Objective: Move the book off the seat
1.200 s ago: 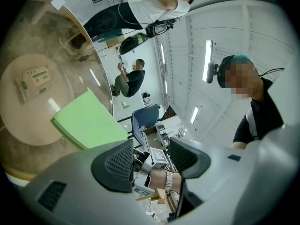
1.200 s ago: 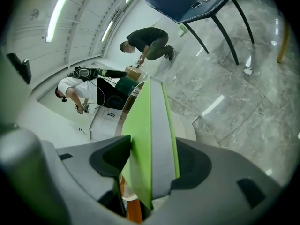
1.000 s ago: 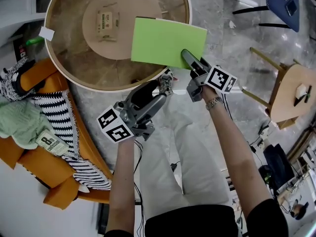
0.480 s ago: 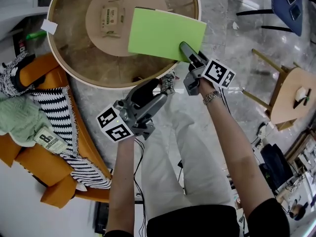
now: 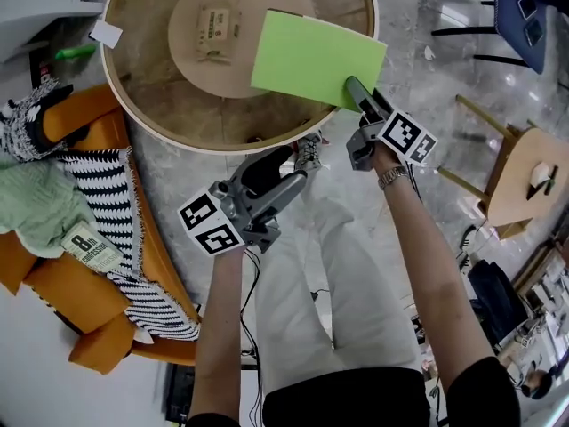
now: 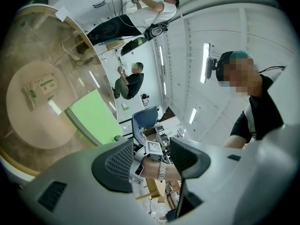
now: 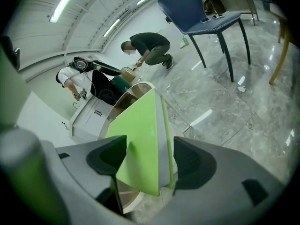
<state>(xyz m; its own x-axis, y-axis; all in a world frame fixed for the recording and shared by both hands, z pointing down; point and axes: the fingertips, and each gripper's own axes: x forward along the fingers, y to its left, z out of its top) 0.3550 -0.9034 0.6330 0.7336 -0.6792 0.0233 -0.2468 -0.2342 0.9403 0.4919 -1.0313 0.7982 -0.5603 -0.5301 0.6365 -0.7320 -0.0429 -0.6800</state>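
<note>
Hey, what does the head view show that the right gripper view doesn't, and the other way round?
Only the head view: the orange sofa with its striped blanket, the left gripper, open and empty, and a packet on the lower shelf of the round table. Only the right gripper view: a person crouching on the floor. Both: the green book on that table, the blue chair, and the right gripper, whose fingers have just been opening with the book between them.

Grey marble floor (image 5: 418, 25) w/ blue chair (image 5: 511, 25), wooden stool (image 5: 516, 194) (top right); ceiling strip lights (image 7: 65, 3).
</note>
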